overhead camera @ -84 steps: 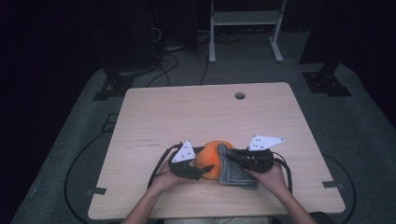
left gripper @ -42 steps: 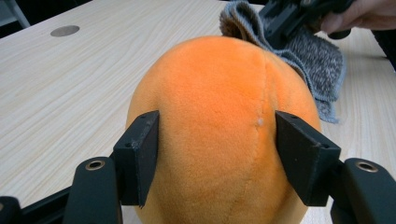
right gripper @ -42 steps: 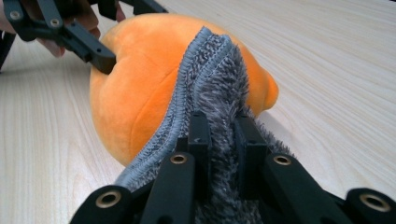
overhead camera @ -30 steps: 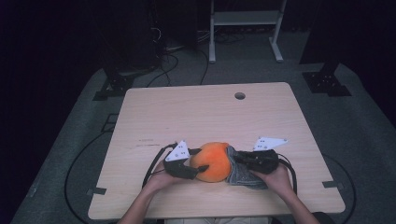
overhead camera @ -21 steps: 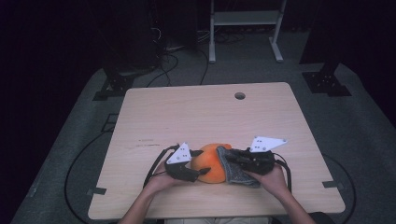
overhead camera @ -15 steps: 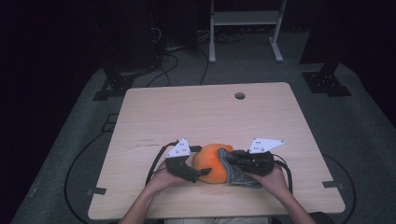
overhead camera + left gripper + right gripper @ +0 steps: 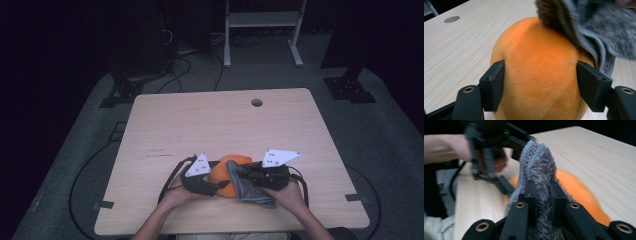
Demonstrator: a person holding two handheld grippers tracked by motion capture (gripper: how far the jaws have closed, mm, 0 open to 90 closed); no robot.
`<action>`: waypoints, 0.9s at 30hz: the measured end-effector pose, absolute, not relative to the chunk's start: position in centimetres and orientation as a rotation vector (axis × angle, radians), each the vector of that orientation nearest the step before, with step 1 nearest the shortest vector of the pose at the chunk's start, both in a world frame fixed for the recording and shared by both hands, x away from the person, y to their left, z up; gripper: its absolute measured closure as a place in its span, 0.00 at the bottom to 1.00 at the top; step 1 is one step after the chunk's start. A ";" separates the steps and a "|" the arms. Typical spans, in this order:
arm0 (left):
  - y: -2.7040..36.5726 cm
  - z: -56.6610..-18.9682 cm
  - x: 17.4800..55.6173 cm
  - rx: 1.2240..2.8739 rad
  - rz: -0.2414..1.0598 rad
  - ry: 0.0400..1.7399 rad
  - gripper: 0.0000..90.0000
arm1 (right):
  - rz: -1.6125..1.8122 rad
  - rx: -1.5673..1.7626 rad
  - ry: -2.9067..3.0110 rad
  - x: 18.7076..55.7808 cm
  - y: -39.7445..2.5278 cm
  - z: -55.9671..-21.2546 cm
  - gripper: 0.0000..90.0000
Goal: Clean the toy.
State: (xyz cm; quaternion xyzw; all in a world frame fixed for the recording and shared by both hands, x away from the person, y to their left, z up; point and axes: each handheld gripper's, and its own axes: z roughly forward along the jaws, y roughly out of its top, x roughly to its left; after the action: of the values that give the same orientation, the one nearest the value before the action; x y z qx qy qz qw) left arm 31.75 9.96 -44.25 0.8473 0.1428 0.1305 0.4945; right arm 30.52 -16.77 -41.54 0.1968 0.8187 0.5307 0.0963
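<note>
A bare wooden table (image 7: 200,130) with a round cable hole (image 7: 257,102) at its far edge carries the work, set against a dark room where a white metal stand (image 7: 262,20) and loose floor cables (image 7: 195,55) sit well beyond the hole. Nothing lies between the hole and the action at the near edge. There, an orange plush toy (image 7: 227,172) rests on the tabletop, a grey fuzzy cloth (image 7: 247,185) draped over the side of it farthest from the left gripper. The left gripper (image 7: 540,82) is spread wide and clamped around the toy, one jaw pressed against each flank. The right gripper (image 7: 541,195) is pinched tight on a fold of the cloth, which stands up between its narrow jaws and partly hides the toy behind it. Compared with half a second earlier, both grippers and the toy sit in almost the same spot, the cloth lying slightly lower over the toy's near side.
</note>
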 end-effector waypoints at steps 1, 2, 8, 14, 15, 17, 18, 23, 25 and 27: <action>10.0 -44.3 31.8 2.053 0.312 0.352 0.33 | 1.561 0.604 2.418 30.8 -17.2 -41.7 0.88; 10.0 -44.3 31.8 2.053 0.312 0.352 0.33 | 1.555 0.636 2.412 31.0 -17.6 -41.8 0.88; 10.6 -44.1 32.7 1.984 0.130 0.399 0.22 | 1.549 0.678 2.423 31.1 -18.8 -42.3 0.88; 10.6 -44.0 32.4 1.993 0.209 0.401 0.36 | 1.553 0.675 2.427 30.8 -18.5 -42.4 0.88; 10.5 -44.0 32.3 2.003 0.224 0.386 0.38 | 1.556 0.667 2.420 30.7 -18.5 -42.2 0.88; 10.4 -44.1 32.2 2.018 0.245 0.356 0.40 | 1.609 0.604 2.377 30.1 -18.3 -41.4 0.88; 10.4 -44.1 32.1 2.024 0.249 0.344 0.41 | 1.626 0.582 2.363 29.9 -18.0 -41.0 0.88; 10.5 -44.1 31.9 2.037 0.254 0.306 0.41 | 1.601 0.547 2.387 30.1 -16.6 -40.9 0.88; 10.7 -43.8 32.2 2.009 0.178 0.303 0.30 | 1.585 0.564 2.421 30.2 -16.3 -41.7 0.88; 10.8 -43.7 32.5 1.996 0.140 0.320 0.22 | 1.585 0.556 2.425 30.2 -16.3 -41.8 0.88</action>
State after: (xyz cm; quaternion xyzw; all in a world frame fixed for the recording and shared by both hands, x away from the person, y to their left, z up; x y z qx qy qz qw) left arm 32.48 10.79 -43.70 0.8359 0.1338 0.0585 0.5292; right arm 30.17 -16.25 -41.82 0.1877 0.8183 0.5347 0.0956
